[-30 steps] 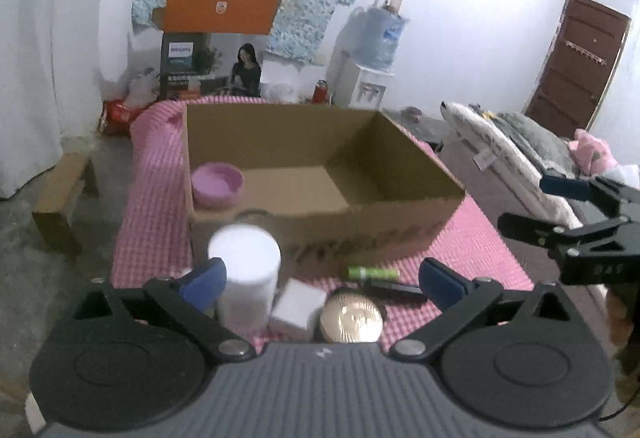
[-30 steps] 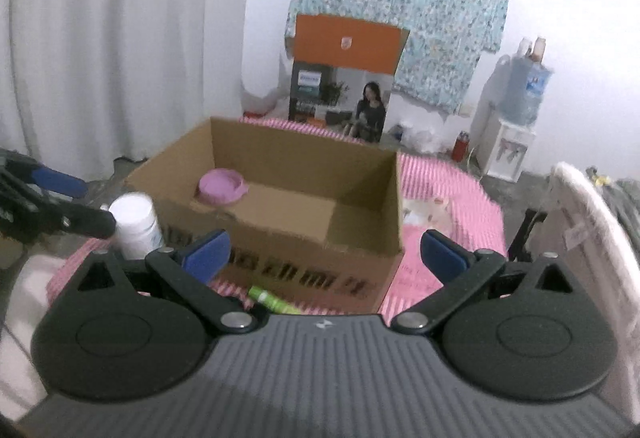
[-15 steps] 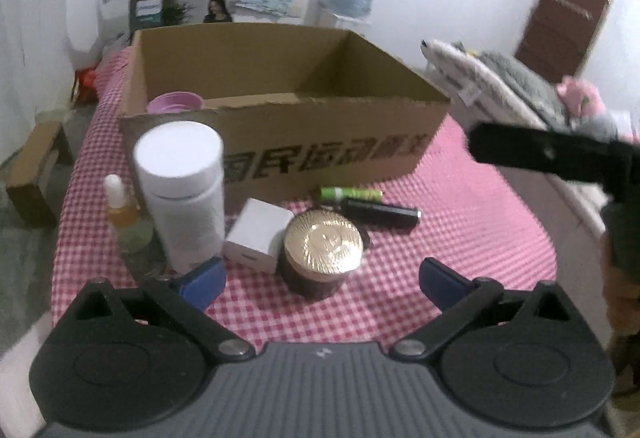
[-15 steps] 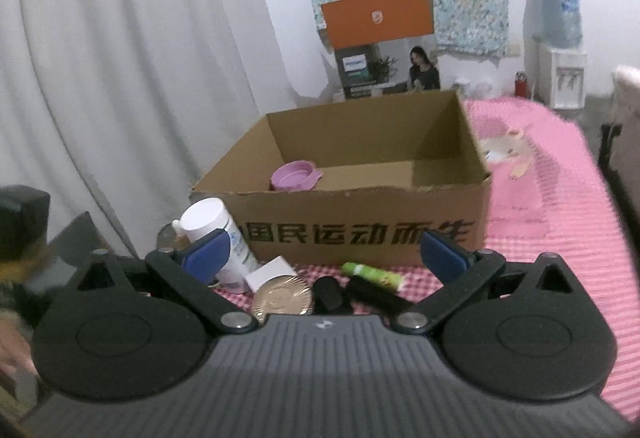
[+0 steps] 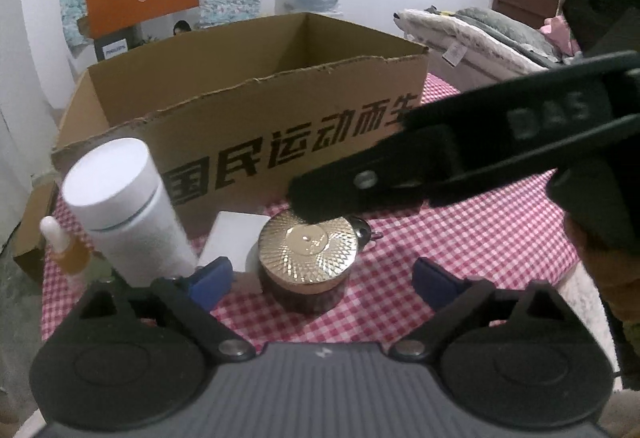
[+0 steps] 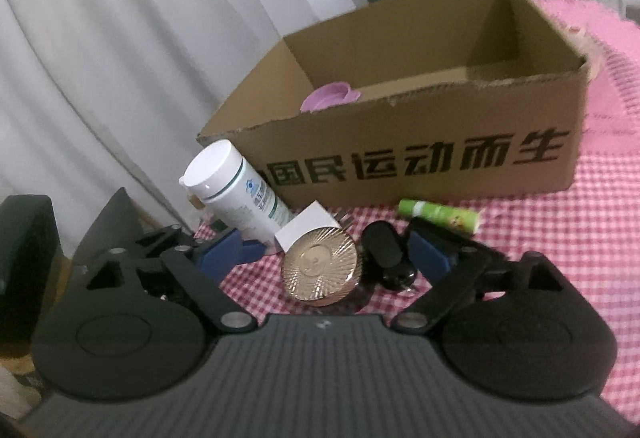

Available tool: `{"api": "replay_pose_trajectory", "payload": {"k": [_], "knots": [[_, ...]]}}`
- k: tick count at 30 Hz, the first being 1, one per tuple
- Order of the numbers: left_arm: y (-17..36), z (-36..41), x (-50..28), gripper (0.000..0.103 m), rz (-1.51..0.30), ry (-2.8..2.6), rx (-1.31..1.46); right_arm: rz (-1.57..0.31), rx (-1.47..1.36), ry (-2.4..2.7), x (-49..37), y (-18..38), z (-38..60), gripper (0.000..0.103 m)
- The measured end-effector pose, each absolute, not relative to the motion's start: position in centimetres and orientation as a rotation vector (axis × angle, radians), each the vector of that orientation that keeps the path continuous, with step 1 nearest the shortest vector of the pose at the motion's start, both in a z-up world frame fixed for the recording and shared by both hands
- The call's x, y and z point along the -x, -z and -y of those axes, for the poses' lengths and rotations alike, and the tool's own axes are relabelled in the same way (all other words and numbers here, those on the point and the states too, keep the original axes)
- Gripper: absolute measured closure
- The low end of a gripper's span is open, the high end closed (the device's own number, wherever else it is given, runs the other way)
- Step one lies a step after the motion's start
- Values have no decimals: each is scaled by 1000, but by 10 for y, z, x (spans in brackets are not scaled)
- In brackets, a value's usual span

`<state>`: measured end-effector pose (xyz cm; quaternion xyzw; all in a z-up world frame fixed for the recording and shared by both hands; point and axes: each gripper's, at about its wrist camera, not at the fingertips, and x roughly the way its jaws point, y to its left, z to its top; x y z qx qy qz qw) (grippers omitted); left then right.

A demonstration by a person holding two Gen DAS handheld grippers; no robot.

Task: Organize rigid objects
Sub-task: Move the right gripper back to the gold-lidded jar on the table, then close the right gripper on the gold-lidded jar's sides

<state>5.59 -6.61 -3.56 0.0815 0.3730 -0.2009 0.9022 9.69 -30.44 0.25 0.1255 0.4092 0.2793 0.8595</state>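
Observation:
A jar with a gold patterned lid (image 5: 308, 250) stands on the pink checked cloth in front of the cardboard box (image 5: 280, 125). My left gripper (image 5: 322, 282) straddles it; its jaws are closing, blue pads clear of the jar. A finger of the right gripper (image 5: 440, 165) crosses over the jar's far side. In the right wrist view my right gripper (image 6: 326, 256) hangs over the same gold-lid jar (image 6: 320, 266) and a black oblong object (image 6: 386, 254), jaws closing, pads touching neither. A white bottle (image 5: 120, 197), a small white box (image 5: 236, 238) and an amber dropper bottle (image 5: 60, 250) stand to the left.
A green tube (image 6: 438, 215) lies by the cardboard box's (image 6: 400, 165) front wall. A purple bowl (image 6: 328, 97) sits inside the box. The left gripper's black body (image 6: 120, 238) fills the lower left of the right wrist view. A bed (image 5: 480, 33) lies to the right, a curtain (image 6: 100, 57) to the left.
Both grippers have come down and closer to the items in front of the box. Their jaws have narrowed slightly. The right gripper's finger now reaches across the left wrist view above the jar.

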Motion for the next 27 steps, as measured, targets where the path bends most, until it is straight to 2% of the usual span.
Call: {"api": "replay_pose_trajectory", "payload": {"k": [6,9,27], "knots": [[41,70,-63,19,-791,438,-157,-919,-277,-612,-115,12,299,35],[42,71,-64,19,-794,445,-150,-948,-294,-633,-120,18,298,40],[42,90,-45,20,-792,590,-183,-987,-356,-590,-97,17,329,38]]}}
